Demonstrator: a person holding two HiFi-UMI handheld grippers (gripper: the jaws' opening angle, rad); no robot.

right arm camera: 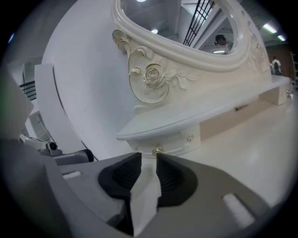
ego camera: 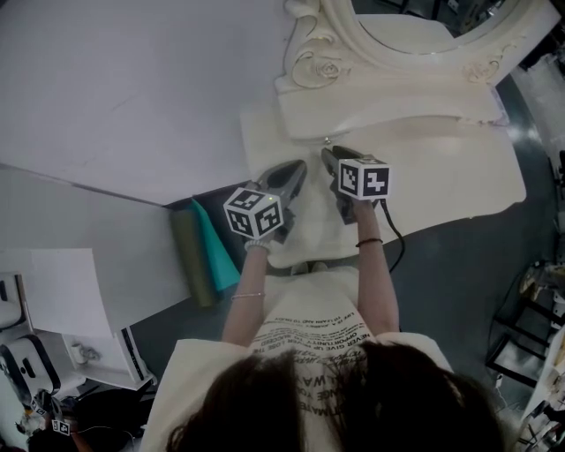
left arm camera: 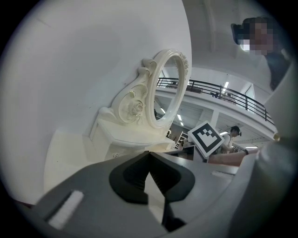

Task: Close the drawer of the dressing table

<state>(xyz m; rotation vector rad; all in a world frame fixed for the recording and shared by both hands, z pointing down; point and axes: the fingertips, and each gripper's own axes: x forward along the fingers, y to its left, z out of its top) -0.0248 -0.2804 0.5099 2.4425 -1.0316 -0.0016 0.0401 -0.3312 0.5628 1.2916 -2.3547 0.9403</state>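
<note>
I have one cream dressing table (ego camera: 441,177) with one oval mirror (ego camera: 415,18) ahead, and its single small drawer (right arm camera: 179,141) sits under the mirror shelf, at twelve o'clock from my right gripper (right arm camera: 148,157). That gripper's jaws stand a narrow gap apart with nothing in them, and the drawer's one gold knob (right arm camera: 157,149) is just beyond their tips at about one o'clock. My left gripper (left arm camera: 149,153), the second of two, hangs at the right one's eight o'clock in the head view, tips together, empty.
</note>
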